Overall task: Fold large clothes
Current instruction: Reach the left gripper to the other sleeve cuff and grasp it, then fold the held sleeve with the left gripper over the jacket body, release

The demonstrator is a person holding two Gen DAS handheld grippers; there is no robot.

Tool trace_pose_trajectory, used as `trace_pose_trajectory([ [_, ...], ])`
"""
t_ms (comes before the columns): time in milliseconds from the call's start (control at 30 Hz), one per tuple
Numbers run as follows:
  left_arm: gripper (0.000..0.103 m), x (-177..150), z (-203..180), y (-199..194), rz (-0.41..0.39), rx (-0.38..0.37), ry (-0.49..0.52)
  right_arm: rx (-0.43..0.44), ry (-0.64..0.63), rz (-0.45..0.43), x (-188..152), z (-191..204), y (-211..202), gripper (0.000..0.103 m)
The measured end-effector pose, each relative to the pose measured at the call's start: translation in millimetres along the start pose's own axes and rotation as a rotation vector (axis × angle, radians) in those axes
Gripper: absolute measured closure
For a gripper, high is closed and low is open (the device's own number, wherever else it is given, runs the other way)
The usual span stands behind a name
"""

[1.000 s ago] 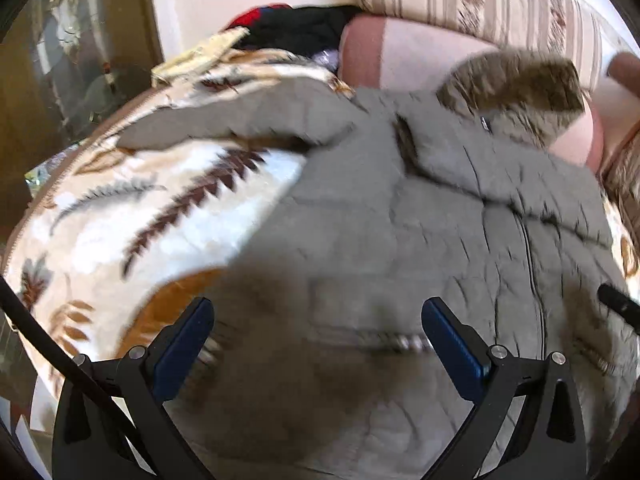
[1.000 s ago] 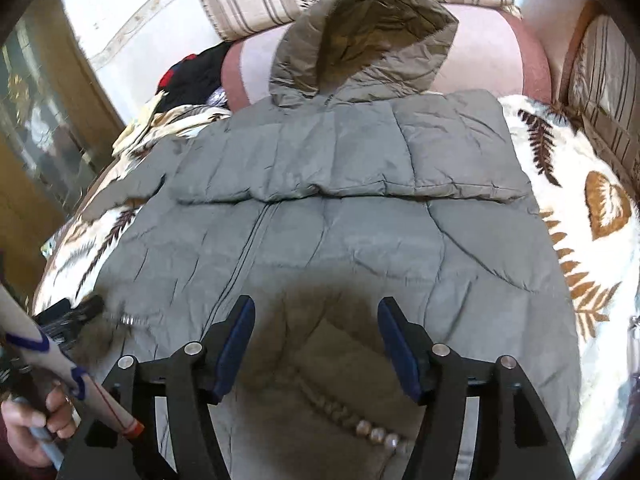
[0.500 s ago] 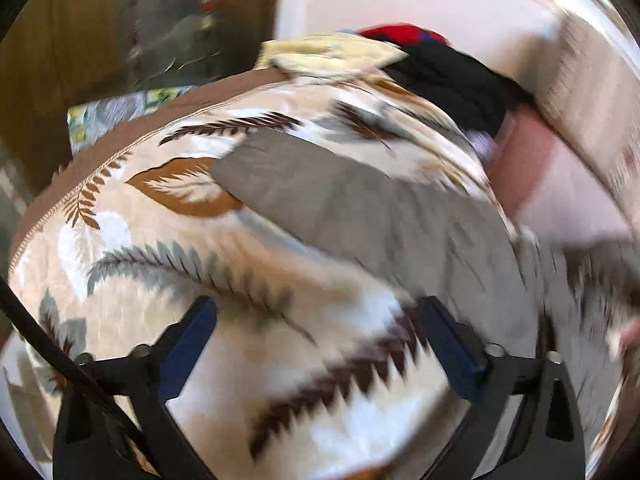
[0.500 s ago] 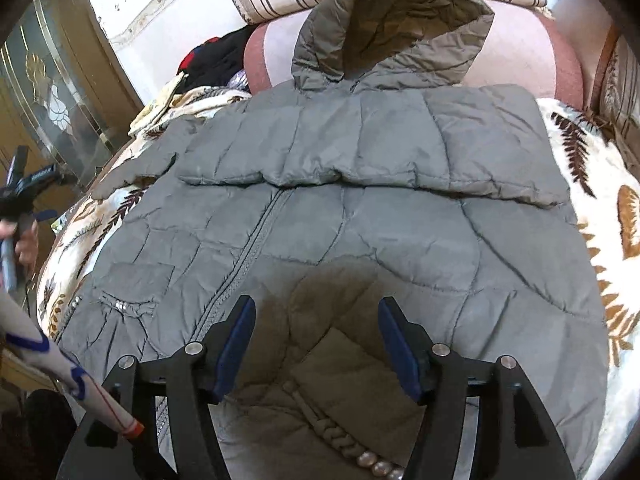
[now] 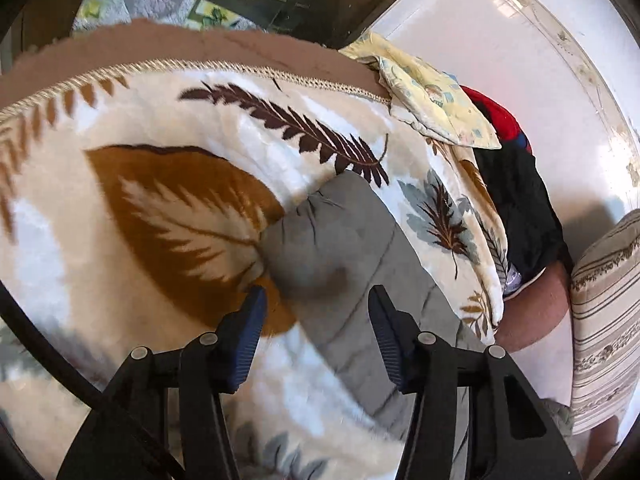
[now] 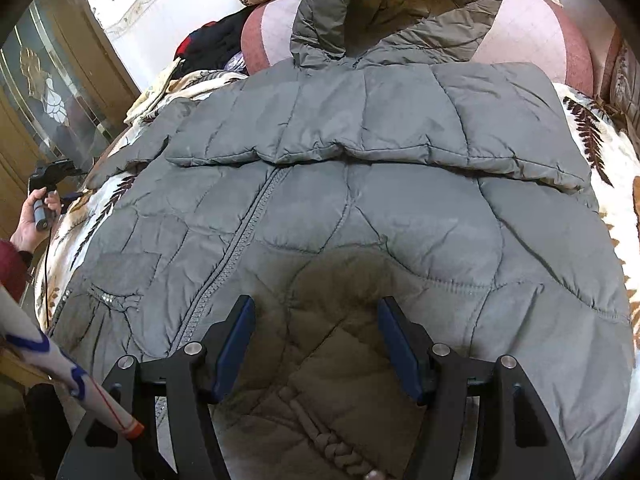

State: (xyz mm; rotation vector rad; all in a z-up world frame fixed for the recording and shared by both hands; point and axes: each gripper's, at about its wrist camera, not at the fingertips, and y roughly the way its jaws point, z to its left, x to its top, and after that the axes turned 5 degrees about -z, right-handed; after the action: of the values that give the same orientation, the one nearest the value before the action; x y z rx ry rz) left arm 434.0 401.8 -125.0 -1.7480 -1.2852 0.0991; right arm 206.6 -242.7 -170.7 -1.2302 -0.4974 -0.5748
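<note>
The grey padded jacket (image 6: 360, 208) is spread front-up on the leaf-patterned blanket (image 5: 160, 200). The left claw (image 5: 316, 320) is closing astride the outstretched sleeve cuff (image 5: 320, 248), apparently for infolding; the right claw (image 6: 316, 340) hovers parted, empty.

A matt, quilted cloth jacket (image 6: 360, 208) was seen on a plush, fleecy blanket (image 5: 132, 208), with ribbed blue pads (image 5: 250, 344) on matt black plastic fingers.
</note>
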Motion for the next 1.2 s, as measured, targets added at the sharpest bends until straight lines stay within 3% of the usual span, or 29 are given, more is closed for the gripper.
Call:
trace_pose_trajectory([
  [167,0.052,0.4,2.4,32.2,0.005,-0.048,-0.036,-0.011,-0.010,0.002,0.4,1.9,2.7,0.035],
  [233,0.087,-2.9,-2.6,29.6,-0.049,-0.006,-0.002,-0.013,-0.010,0.000,0.4,2.5,3.1,0.035],
  [267,0.089,-3.7,-4.7,28.1,-0.054,-0.019,0.009,-0.012,-0.009,0.000,0.5,2.2,3.0,0.035],
  [467,0.091,-3.2,-44.9,-14.6,-0.123,-0.048,0.135,0.019,0.042,-0.035,6.2,-4.9,-6.8,0.035],
  [733,0.091,-37.8,-156.8,-111.6,-0.184,-0.198,0.352,0.025,0.135,-0.158,19.0,-27.9,-43.9,0.035],
  [833,0.091,-69.5,-208.0,-148.1,-0.191,-0.271,0.444,0.017,0.154,-0.195,22.1,-35.3,-56.6,0.035],
  [967,0.091,-136.8,-271.0,-192.2,-0.166,-0.377,0.589,0.007,0.209,-0.270,24.4,-50.4,-80.0,0.035],
  [1067,0.091,-207.3,-312.4,-210.9,-0.108,-0.456,0.701,-0.020,0.246,-0.322,24.7,-61.7,-96.0,0.035],
  [1200,0.091,-303.3,-343.4,-207.2,0.022,-0.511,0.797,-0.032,0.302,-0.356,24.9,-76.6,-107.5,0.035],
])
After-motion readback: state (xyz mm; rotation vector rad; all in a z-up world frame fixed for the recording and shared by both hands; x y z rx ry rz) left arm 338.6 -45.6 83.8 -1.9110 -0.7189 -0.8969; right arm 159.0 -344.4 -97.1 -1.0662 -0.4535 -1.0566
